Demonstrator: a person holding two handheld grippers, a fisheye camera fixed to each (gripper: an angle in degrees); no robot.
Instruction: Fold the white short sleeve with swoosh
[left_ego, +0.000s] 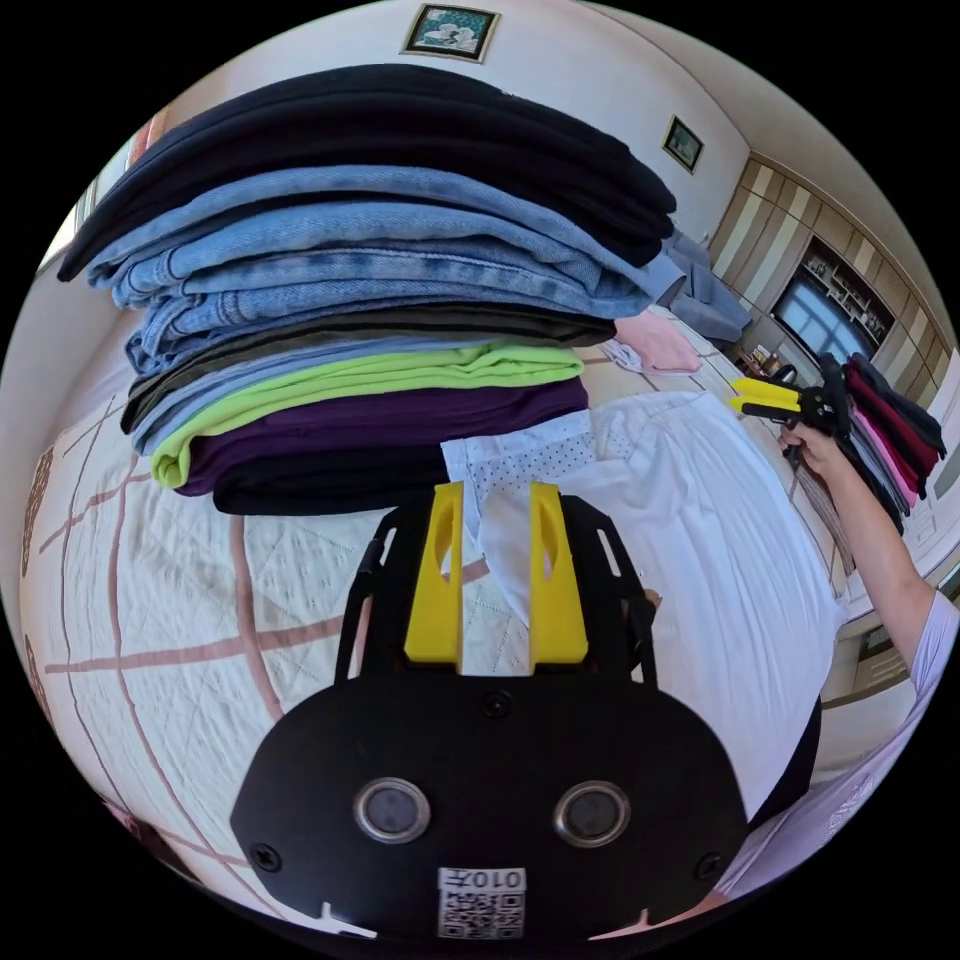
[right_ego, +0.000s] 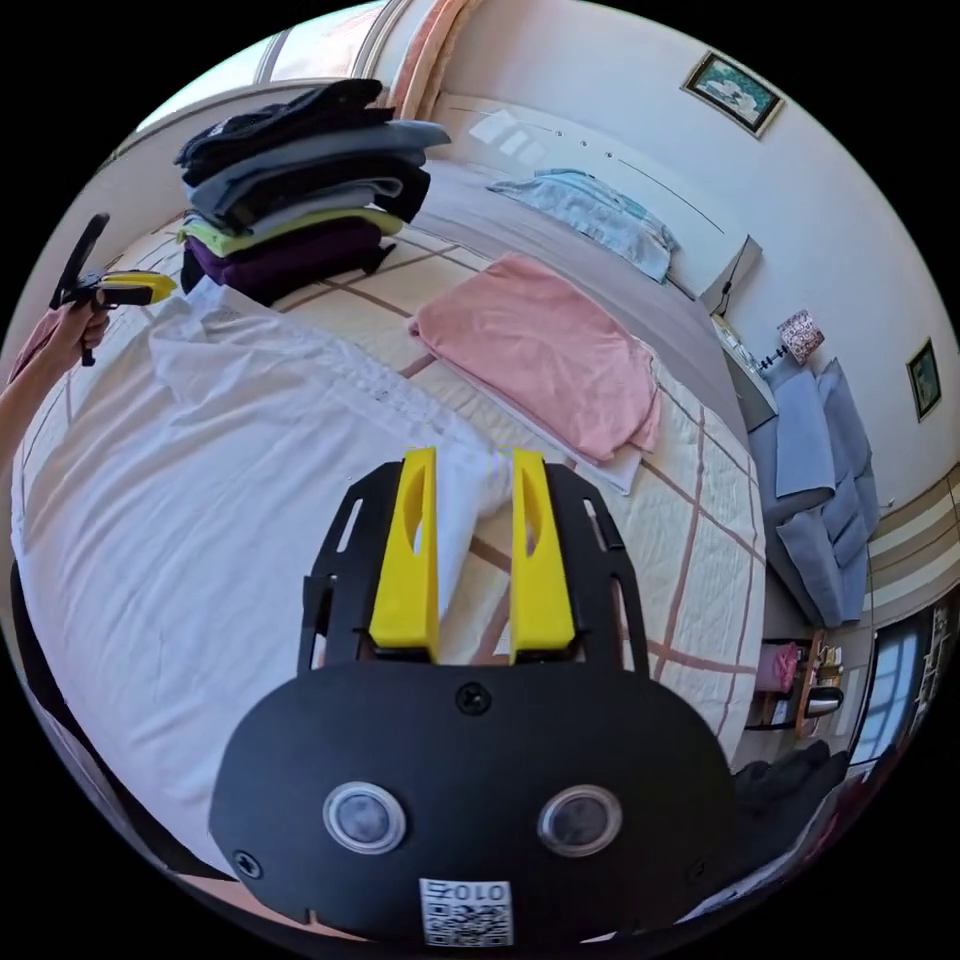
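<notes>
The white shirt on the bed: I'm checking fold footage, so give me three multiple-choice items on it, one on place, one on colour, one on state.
1. Where is the stack of folded clothes relative to the white shirt?
A. On top of it
B. Beside it on the bed
C. On the floor

2. What colour is the folded garment lying beyond the shirt in the right gripper view?
A. Pink
B. Green
C. Black

3. How do the two grippers stand to the shirt?
A. Both hang open above it
B. One is shut on it
C. The left gripper and the right gripper each have shirt cloth between their jaws

Answers:
1 B: the stack rests on the quilt next to the shirt's edge.
2 A: it is plainly pink.
3 C: white fabric sits pinched between each yellow pair.
</notes>
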